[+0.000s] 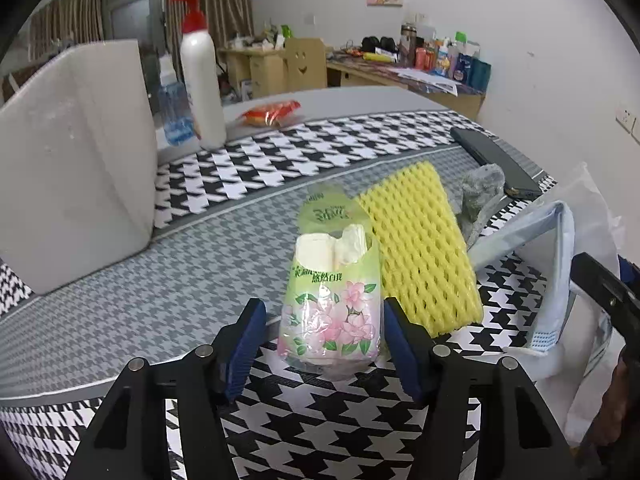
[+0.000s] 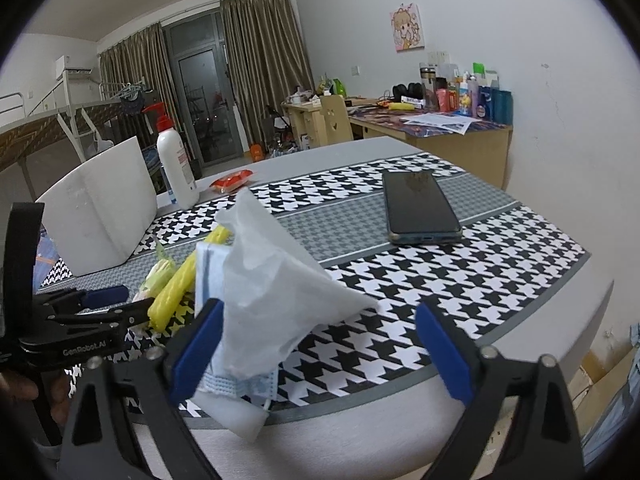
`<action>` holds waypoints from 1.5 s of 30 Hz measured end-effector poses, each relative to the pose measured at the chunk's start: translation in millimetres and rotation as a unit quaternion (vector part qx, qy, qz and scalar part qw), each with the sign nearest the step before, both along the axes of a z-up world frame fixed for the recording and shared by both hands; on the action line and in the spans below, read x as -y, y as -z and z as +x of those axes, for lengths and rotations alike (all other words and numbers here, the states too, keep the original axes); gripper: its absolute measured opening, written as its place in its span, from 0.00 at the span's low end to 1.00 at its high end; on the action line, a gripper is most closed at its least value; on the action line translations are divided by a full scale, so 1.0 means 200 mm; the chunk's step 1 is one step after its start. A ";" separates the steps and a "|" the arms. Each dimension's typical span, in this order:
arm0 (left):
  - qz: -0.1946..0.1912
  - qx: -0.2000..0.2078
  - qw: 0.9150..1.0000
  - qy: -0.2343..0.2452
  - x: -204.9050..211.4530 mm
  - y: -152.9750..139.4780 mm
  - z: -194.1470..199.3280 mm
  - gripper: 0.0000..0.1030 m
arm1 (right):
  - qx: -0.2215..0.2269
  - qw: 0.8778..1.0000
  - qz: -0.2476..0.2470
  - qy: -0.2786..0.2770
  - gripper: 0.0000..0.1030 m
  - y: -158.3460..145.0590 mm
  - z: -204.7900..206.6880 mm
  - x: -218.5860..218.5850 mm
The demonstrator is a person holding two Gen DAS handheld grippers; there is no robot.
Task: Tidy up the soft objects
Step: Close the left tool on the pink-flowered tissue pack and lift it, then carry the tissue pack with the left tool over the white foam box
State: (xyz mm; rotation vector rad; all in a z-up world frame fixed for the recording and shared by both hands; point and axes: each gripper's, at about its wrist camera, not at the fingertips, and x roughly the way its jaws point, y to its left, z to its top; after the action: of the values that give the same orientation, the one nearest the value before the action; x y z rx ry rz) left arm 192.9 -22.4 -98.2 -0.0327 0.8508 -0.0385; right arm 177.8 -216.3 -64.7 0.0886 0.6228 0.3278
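"GenRobot.AI" lettering on left gripper [image 2: 116, 304]; Chinese characters on tissue pack [image 1: 332, 296]

A black-and-white houndstooth cloth [image 1: 340, 412] with a finer grey houndstooth band is spread over the grey table [image 2: 360, 152]. Beside the bright yellow foam net [image 1: 420, 248], a green tissue pack [image 1: 332, 300] printed with pink flowers is seen. A pale blue face mask [image 2: 208, 276] is draped with white tissue [image 2: 280, 288]. A white bottle [image 1: 202, 80] is topped by a red pump. Blue pads are carried on both black claws.
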 end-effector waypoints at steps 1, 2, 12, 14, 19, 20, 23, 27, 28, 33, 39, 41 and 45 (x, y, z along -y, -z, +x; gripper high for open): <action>-0.005 0.000 1.000 0.001 0.00 0.00 0.00 0.57 | -0.005 1.000 0.004 -0.002 0.87 0.00 0.01 0.01; -0.010 -0.001 1.000 0.001 -0.01 0.00 0.00 0.55 | -0.010 1.000 0.006 -0.007 0.83 0.01 0.01 0.01; -0.040 -0.001 0.999 0.002 -0.04 -0.01 -0.01 0.38 | -0.017 0.999 0.029 -0.019 0.65 0.00 0.00 0.04; -0.040 -0.001 0.999 0.002 -0.04 0.00 -0.01 0.37 | -0.010 0.999 0.034 -0.021 0.58 -0.01 -0.01 0.05; -0.037 0.000 0.999 0.005 -0.04 0.00 -0.01 0.32 | -0.019 0.999 0.028 -0.008 0.47 0.00 0.02 0.05; -0.035 0.000 0.999 0.006 -0.04 0.00 -0.01 0.32 | -0.020 0.999 0.027 -0.005 0.47 0.00 0.03 0.05; -0.032 0.000 0.999 0.007 -0.03 0.00 -0.01 0.31 | -0.015 1.000 0.016 0.008 0.47 0.00 0.04 0.05; -0.030 0.002 1.000 0.008 -0.03 0.00 -0.01 0.30 | -0.012 1.000 0.000 0.024 0.47 0.00 0.08 0.03; -0.029 0.002 1.000 0.009 -0.02 -0.01 -0.01 0.29 | -0.015 1.000 0.001 0.024 0.47 0.01 0.09 0.03; -0.031 0.002 0.999 0.012 -0.02 0.00 -0.01 0.28 | -0.029 0.999 0.003 0.019 0.14 0.04 0.13 0.02; -0.036 0.003 0.999 0.016 -0.03 -0.01 -0.01 0.26 | -0.004 1.000 0.008 0.023 0.07 -0.02 0.08 0.03; -0.036 0.004 0.999 0.018 -0.02 -0.01 -0.02 0.26 | 0.003 1.000 0.010 0.027 0.07 -0.04 0.07 0.04; -0.039 0.007 0.999 0.018 -0.03 -0.02 -0.03 0.25 | 0.015 0.999 0.011 0.026 0.07 -0.07 0.04 0.04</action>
State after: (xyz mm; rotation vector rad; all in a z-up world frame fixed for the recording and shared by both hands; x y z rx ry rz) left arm 186.2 -17.3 -94.0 -0.0902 0.8359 -0.1055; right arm 186.5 -224.3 -49.9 0.1212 0.5853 0.2852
